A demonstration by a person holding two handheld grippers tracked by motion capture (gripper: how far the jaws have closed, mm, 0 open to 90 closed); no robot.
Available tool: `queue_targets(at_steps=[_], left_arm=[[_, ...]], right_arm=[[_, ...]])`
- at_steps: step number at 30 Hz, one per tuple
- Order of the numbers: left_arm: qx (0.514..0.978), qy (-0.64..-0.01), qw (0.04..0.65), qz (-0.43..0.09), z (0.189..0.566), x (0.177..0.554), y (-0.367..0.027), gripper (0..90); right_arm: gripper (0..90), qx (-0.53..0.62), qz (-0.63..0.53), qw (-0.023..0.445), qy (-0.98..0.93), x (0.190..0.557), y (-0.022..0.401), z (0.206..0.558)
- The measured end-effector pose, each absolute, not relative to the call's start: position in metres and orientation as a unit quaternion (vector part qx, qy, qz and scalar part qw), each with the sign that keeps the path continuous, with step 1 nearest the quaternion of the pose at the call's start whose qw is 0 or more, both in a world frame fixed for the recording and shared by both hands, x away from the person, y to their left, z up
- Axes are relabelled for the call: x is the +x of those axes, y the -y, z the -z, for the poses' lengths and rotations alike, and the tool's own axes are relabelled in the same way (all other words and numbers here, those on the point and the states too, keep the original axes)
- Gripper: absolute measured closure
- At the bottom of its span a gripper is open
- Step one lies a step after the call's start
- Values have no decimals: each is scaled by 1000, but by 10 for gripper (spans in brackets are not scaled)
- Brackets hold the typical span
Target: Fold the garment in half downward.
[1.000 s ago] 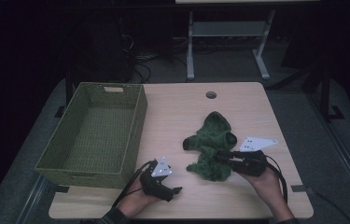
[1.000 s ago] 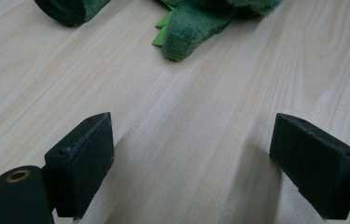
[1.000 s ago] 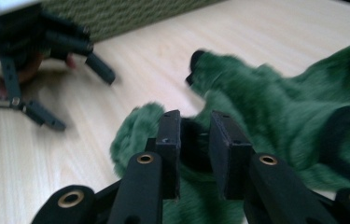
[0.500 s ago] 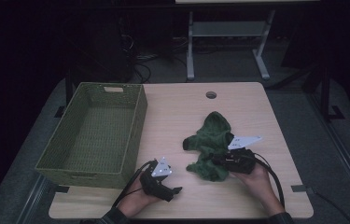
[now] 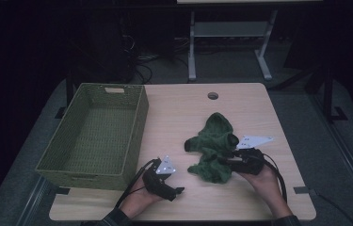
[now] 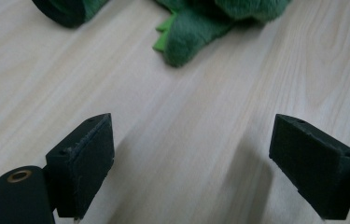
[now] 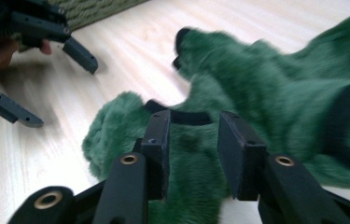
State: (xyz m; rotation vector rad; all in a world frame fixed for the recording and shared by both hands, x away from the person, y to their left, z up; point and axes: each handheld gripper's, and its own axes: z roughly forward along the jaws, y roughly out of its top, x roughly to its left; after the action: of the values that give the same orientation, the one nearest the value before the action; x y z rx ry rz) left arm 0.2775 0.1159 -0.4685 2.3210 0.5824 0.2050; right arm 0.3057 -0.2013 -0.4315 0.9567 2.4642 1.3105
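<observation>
Plush toy (image 5: 213,145), green and furry, lies crumpled on the pale wooden counter (image 5: 179,108), right at the tip of the right claw (image 5: 226,161). In the right gripper view, that claw's two black jaws straddle a fold of green fur (image 7: 189,154) with a dark band across it. The jaws have just been opening; a gap shows between the pads and the fur, so nothing looks clamped.

Left claw (image 6: 207,168) rests low over bare wood, jaws wide apart and empty, with the toy's edge (image 6: 182,39) ahead of it. A woven green basket (image 5: 94,134) stands beyond the left claw, well apart from the toy.

To do this grasp well, I judge the right claw should push deeper, so the pads meet a thick bunch of fur rather than a loose edge, then close firmly before lifting. Soft plush sags and can slip, so a slow lift seems wise. The left claw can stay clear, or support the hanging side.
</observation>
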Motion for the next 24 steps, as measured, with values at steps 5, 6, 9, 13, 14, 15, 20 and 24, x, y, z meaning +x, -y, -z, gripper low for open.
queue_targets(at_steps=[5, 6, 9, 13, 14, 15, 20, 24], left_arm=[[895, -232, 374, -79, 459, 285, -112, 138], [892, -233, 379, -80, 453, 290, -110, 140], [888, -237, 386, -79, 447, 296, -107, 147], [879, -241, 405, -73, 435, 309, -102, 197], [876, -240, 412, -74, 429, 314, -99, 209], [872, -238, 421, -75, 426, 316, -97, 225], [871, -212, 438, -66, 417, 322, -80, 329], [870, -179, 458, -47, 412, 328, -61, 501]], right_arm=[[629, 341, -448, 110, -819, 310, 214, 421], [627, 347, -449, 111, -816, 311, 217, 419], [618, 358, -446, 114, -812, 316, 224, 416], [621, 369, -445, 116, -808, 322, 228, 413], [621, 370, -446, 119, -806, 327, 231, 411], [621, 373, -445, 118, -806, 329, 231, 411], [620, 384, -445, 119, -800, 347, 232, 405], [613, 388, -445, 118, -799, 361, 229, 403]])
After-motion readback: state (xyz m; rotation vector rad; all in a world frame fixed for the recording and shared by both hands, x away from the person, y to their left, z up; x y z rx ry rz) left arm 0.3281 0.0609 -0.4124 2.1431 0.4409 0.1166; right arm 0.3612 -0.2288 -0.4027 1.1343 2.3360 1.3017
